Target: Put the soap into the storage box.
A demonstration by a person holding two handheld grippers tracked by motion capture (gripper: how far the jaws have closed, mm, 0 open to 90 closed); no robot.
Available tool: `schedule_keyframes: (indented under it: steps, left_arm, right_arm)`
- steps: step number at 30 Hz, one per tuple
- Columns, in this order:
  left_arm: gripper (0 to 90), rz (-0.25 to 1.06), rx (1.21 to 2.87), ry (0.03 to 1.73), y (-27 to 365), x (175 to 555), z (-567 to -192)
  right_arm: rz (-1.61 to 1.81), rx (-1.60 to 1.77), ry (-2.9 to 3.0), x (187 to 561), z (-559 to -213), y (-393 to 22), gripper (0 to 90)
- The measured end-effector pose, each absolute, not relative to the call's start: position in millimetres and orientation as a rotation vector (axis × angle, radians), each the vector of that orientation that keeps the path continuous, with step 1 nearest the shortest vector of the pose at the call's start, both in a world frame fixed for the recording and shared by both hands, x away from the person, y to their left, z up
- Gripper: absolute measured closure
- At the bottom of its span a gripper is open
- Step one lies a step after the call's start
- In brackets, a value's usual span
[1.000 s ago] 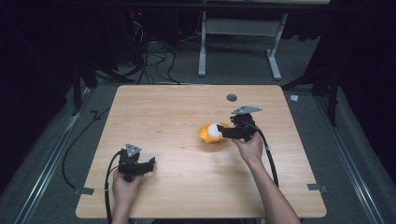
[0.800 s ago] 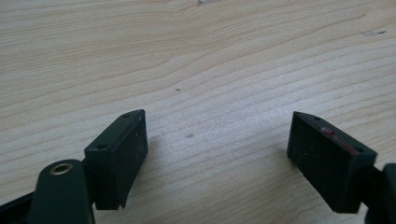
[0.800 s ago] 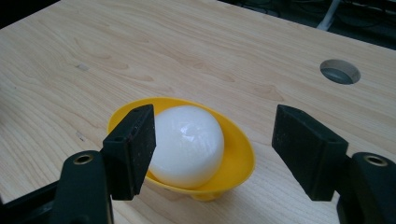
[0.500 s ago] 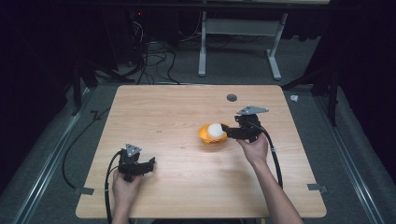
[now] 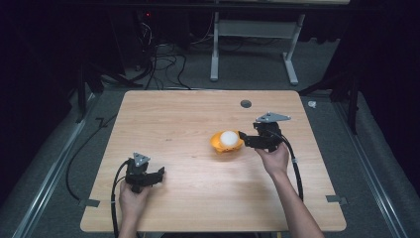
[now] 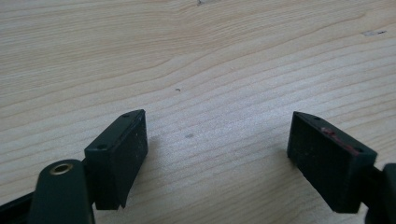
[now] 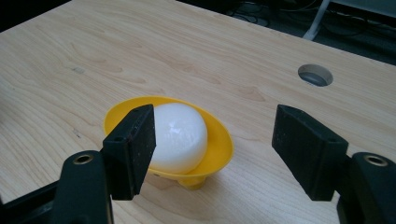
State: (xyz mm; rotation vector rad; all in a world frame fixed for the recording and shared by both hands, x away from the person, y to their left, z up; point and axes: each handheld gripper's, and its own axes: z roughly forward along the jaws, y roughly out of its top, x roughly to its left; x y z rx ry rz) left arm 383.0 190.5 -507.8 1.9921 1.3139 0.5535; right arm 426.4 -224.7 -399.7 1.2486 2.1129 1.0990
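**Right gripper backs off the bowl**

Drawn back from over the yellow bowl (image 5: 217, 146), the right gripper (image 5: 243, 138) now sits just beside its rim, jaws apart and holding nothing. The white ball (image 5: 229, 138) rests in the bowl, mid-bench (image 5: 188, 114). Placement looks done. The left gripper (image 5: 159, 173) lies unmoved, jaws wide and empty.
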Motion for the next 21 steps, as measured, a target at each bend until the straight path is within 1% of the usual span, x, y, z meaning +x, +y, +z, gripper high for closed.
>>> schedule_keyframes:
  steps: [21]
  left_arm:
    - [20.7, 0.554, 1.993, 1.314, 190, 383, -508]
  right_arm:
    - [1.113, 1.279, 2.057, 412, -398, -245, 31.7]
